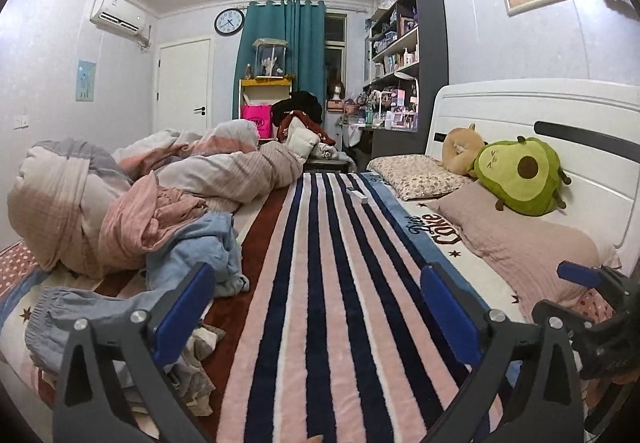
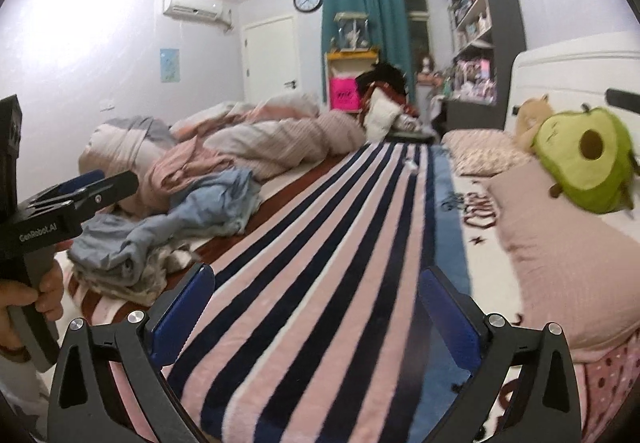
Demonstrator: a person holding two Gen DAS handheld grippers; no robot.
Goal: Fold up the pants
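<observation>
Crumpled light blue pants (image 1: 192, 263) lie in a heap on the left side of the striped bed cover (image 1: 332, 283); they also show in the right wrist view (image 2: 192, 215). My left gripper (image 1: 320, 307) is open and empty, held just above the bed, with its left finger (image 1: 180, 315) beside the pants' edge. My right gripper (image 2: 316, 311) is open and empty over the stripes, right of the pants. The left gripper shows at the left edge of the right wrist view (image 2: 80, 187), held in a hand.
A bunched pink and grey duvet (image 1: 160, 179) lies behind the pants. Pillows (image 1: 520, 243) and an avocado plush (image 1: 520, 175) sit by the white headboard (image 1: 560, 115) on the right. A small white object (image 1: 357, 195) lies far along the stripes.
</observation>
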